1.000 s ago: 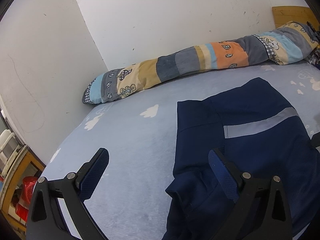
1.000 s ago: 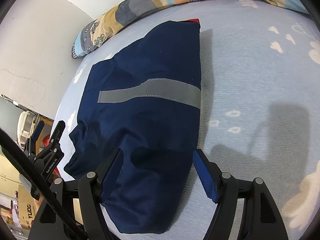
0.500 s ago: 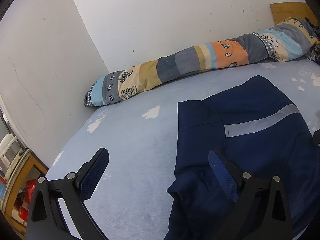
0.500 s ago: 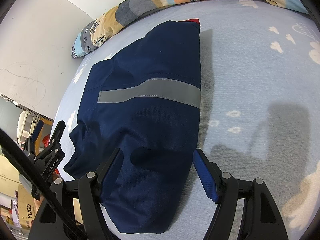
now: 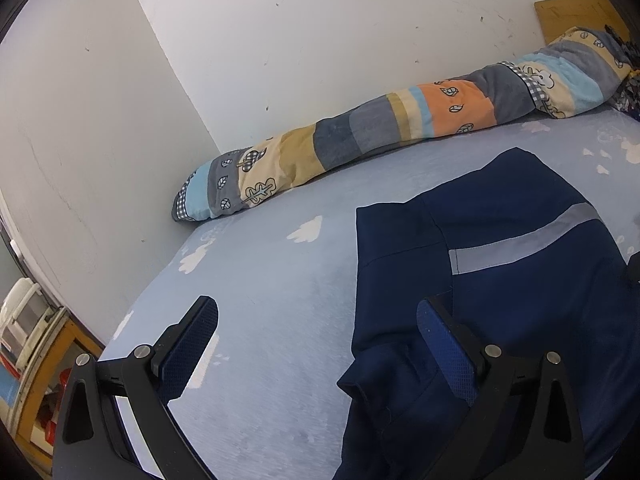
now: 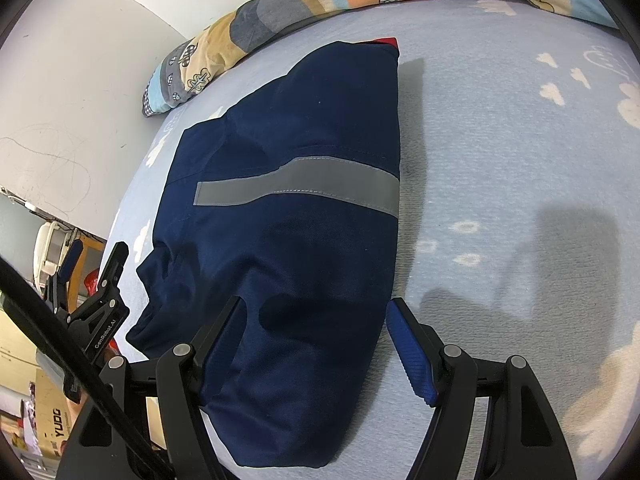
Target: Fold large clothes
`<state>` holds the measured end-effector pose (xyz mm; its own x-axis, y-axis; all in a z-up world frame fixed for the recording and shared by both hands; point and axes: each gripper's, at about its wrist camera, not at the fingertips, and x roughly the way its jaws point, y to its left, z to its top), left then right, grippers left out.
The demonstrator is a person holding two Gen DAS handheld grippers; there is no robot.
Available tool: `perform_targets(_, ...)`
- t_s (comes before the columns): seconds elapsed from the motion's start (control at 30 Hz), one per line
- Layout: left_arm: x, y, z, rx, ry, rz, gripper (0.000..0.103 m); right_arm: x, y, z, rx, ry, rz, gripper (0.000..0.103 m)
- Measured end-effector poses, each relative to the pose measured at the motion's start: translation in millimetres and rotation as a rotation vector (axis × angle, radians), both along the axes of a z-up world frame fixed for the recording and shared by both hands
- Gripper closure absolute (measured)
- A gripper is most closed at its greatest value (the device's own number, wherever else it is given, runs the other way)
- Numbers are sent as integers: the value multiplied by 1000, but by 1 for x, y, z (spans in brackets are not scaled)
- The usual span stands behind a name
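Left gripper (image 5: 318, 336): fingers (image 5: 446, 346) spread wide, nothing between them; it hangs above the bed, its right finger over the near left edge of the garment.
Right gripper (image 6: 316, 340): fingers (image 6: 408, 354) wide apart, hovering over the near end of the garment, clamped on nothing.
Navy garment (image 6: 288, 216): folded into a long, narrow bundle lying flat on the bed, one end near the grippers, the other toward the wall.
Grey reflective band (image 6: 300, 178): runs across the garment's upper layer.
Bed sheet (image 6: 500, 152): pale blue with white cloud prints.
Patchwork bolster (image 5: 400, 128): lies along the wall (image 5: 320, 40) at the far edge of the bed, apart from the garment.
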<state>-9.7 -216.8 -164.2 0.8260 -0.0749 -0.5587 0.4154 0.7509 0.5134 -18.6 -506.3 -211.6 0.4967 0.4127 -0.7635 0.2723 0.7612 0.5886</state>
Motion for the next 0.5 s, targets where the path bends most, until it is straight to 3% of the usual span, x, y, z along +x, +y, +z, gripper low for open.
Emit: perform_targets(0.5, -3, -2, 0, 19, -17, -14, 3, 0, 0, 0, 0, 2, -3, 26)
